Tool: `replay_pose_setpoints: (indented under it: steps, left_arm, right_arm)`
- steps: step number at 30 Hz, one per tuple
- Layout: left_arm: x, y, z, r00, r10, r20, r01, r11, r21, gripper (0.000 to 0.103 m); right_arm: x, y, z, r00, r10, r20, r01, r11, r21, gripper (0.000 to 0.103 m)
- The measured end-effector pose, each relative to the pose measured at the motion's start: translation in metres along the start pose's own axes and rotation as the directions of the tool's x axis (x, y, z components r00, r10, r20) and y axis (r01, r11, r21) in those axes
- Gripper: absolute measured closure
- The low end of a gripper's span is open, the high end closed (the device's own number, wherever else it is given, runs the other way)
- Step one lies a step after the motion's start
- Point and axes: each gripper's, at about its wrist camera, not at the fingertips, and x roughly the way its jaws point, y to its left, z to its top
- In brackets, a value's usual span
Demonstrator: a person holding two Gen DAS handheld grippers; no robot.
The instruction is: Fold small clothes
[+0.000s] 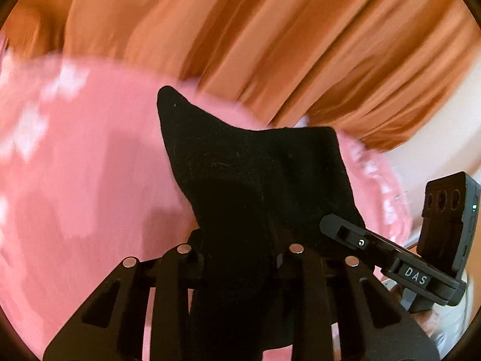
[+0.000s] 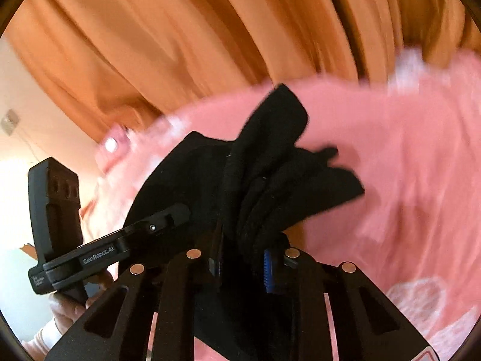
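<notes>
Orange curtains [image 1: 270, 30] hang behind a pink bedspread [image 1: 75, 165]; one black garment [image 1: 255, 180] is clamped by both the left gripper [image 1: 240, 240] and the right gripper [image 2: 243, 249].

Looks like a home, most likely a bedroom. Long orange curtains [image 1: 285, 39] hanging in heavy folds across the whole background, seen again from the right wrist view. Below them a soft pink bedspread [image 1: 90, 165] with pale white patterns — bedding, not a work surface. Cream wall [image 2: 27, 126] at the side, with a small plate on it — too blurred to tell what. Warm daylight glowing through the fabric.
</notes>
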Motion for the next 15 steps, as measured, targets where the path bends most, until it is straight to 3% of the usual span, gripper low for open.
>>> replay_pose_setpoints:
  steps: [2,5,7,9,11,13,15]
  left_arm:
    - [-0.037,-0.017,0.022,0.995,-0.034,0.091,0.028,0.998,0.062,0.077]
    - [-0.104,-0.038,0.061,0.971,-0.076,0.227,0.044,0.989,0.142,0.077]
    - [-0.126,-0.046,0.079,0.959,-0.073,0.275,0.024,0.984,0.178,0.076]
    - [-0.147,-0.047,0.094,0.945,-0.043,0.324,-0.028,0.977,0.211,0.074]
    - [-0.144,-0.037,0.102,0.944,-0.006,0.329,-0.063,0.978,0.197,0.069]
    - [-0.128,-0.009,0.100,0.953,0.049,0.299,-0.098,0.984,0.152,0.061]
    - [-0.088,0.038,0.084,0.961,0.142,0.237,-0.160,0.985,0.059,0.035]
  right_arm:
    - [-0.031,0.021,0.021,0.991,0.063,0.121,-0.061,0.998,-0.017,0.084]
    - [-0.070,0.049,0.046,0.958,0.150,0.245,-0.140,0.989,-0.056,0.084]
    - [-0.085,0.073,0.065,0.933,0.203,0.298,-0.181,0.979,-0.098,0.084]
    - [-0.081,0.093,0.078,0.923,0.222,0.314,-0.192,0.974,-0.123,0.083]
    - [-0.062,0.099,0.087,0.927,0.229,0.297,-0.203,0.972,-0.114,0.083]
    - [-0.020,0.093,0.085,0.951,0.204,0.231,-0.193,0.979,-0.070,0.080]
    - [0.033,0.075,0.069,0.982,0.142,0.121,-0.139,0.990,-0.036,0.072]
